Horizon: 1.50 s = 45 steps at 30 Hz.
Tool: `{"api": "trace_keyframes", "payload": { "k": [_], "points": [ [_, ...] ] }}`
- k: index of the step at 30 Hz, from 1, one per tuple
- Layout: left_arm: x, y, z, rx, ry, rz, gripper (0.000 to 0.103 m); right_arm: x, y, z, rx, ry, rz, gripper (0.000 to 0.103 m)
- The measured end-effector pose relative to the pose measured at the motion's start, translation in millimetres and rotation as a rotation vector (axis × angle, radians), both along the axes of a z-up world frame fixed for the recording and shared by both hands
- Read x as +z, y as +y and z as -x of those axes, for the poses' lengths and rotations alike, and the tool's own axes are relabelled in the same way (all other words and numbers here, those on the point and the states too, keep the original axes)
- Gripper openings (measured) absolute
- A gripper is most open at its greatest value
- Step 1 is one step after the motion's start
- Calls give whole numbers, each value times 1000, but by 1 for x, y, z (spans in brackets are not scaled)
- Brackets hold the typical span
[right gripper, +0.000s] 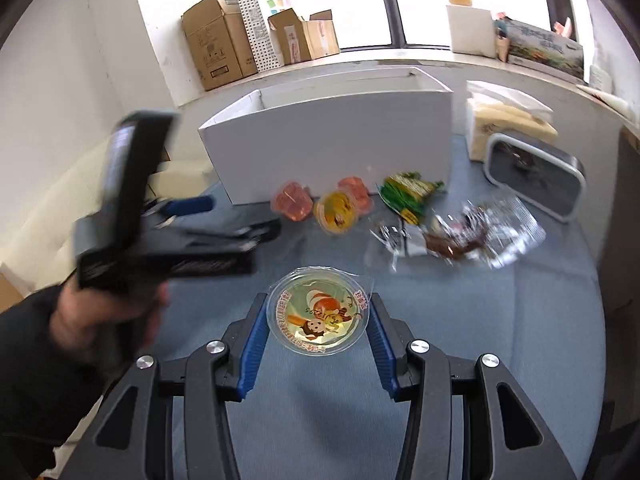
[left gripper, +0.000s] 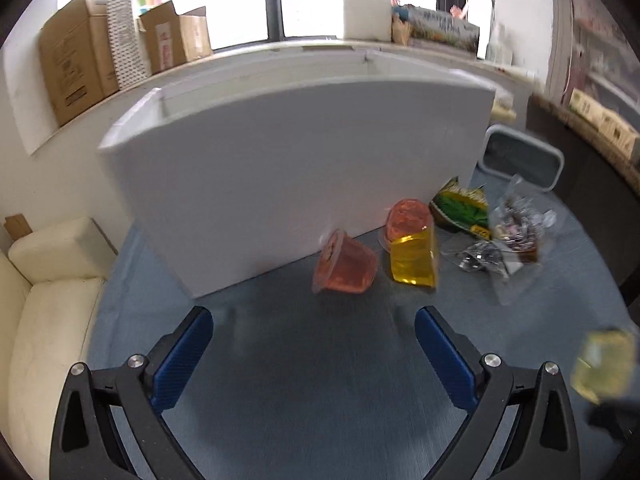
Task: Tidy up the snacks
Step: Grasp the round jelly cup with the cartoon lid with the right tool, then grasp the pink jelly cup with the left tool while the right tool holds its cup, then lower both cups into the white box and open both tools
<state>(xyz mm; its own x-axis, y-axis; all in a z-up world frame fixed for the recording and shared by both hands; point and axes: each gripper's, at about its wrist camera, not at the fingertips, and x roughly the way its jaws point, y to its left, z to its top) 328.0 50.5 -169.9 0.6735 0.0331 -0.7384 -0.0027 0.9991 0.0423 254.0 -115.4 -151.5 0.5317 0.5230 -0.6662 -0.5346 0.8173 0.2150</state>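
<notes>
1. I am working over a blue-grey cloth-covered table [right gripper: 500, 320] below a bright window, with cardboard boxes [right gripper: 218, 44] stacked on the sill.
2. Nearest to me, my right gripper [right gripper: 318, 326] is pinching a round clear jelly cup with a cartoon foil lid [right gripper: 318, 316] between its blue pads, holding it above the cloth.
3. My left gripper [left gripper: 314, 334] is standing spread and empty, pointing down at a tipped orange jelly cup [left gripper: 344, 266] just ahead of it.
4. Beyond lie a yellow jelly cup [left gripper: 412, 258], a second orange cup [left gripper: 408, 216], a green snack packet [left gripper: 460, 210] and clear crinkly wrapped sweets [left gripper: 516, 232].
5. Farthest stands the open white foam box [right gripper: 332, 148], likely the destination.
6. I judge the step to be carrying: next I need to bring the held cup over the box rim and release, while the left closes on the orange cup.
</notes>
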Motion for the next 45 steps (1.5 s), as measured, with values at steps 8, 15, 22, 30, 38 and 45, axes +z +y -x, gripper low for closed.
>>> {"api": "trace_keyframes", "payload": {
  "k": [8, 15, 22, 30, 38, 45],
  "points": [
    [-7, -11, -33, 46, 13, 42, 103, -7, -27, 16, -47, 41, -49, 51],
    [-16, 3, -49, 135, 82, 75, 93, -7, -26, 20, -41, 44, -79, 51],
    [-7, -11, -59, 92, 76, 57, 43, -9, -24, 20, -38, 46, -83, 51],
    [5, -15, -27, 59, 48, 110, 37, -1, -28, 22, -47, 34, -96, 51],
    [44, -11, 30, -9, -50, 181, 34, 8, -21, 29, -38, 14, -108, 51],
    [83, -1, 59, -41, -130, 208, 34, 25, -9, 26, -17, -22, -91, 51]
  ]
}}
